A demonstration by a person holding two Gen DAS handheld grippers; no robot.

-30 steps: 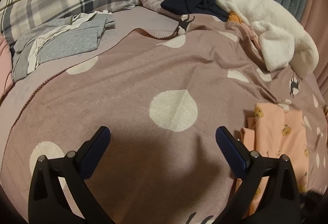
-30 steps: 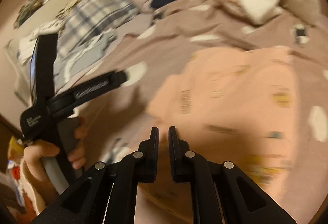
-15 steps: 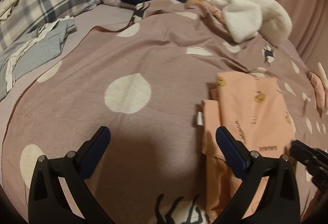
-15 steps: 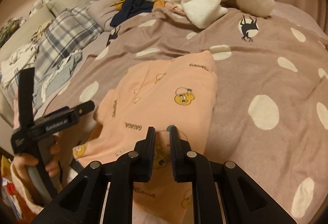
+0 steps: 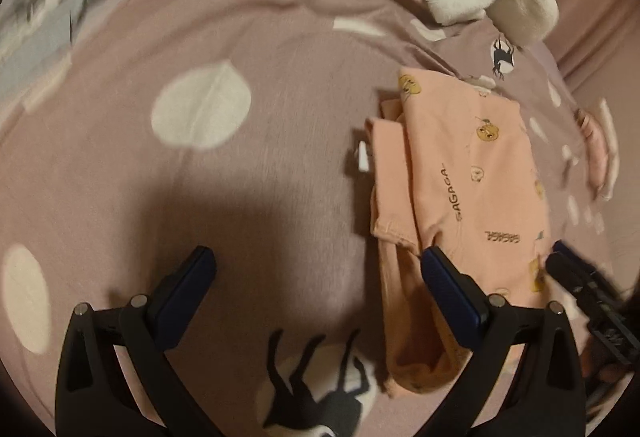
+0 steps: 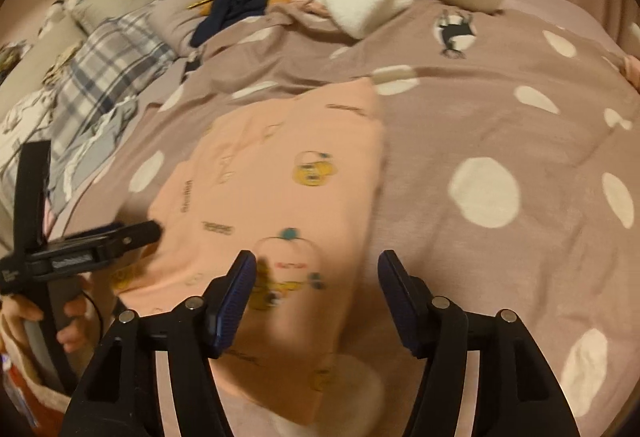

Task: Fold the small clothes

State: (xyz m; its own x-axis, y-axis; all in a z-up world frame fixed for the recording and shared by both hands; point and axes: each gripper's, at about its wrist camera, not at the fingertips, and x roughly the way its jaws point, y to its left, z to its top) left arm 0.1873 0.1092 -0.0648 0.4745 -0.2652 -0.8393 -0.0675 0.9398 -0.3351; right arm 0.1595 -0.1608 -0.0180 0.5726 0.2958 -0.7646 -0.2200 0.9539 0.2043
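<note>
A folded peach cotton garment with cartoon prints (image 6: 280, 173) lies on the mauve dotted bedspread (image 6: 500, 125). Right tongs (image 6: 316, 301) have just been opening, nothing gripped; left tongs (image 5: 316, 285) gape empty.

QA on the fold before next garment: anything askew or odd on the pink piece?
Yes. On the pink printed garment, an under layer and a small white tag stick out past its left edge in the left wrist view, so the fold is not flush.
</note>
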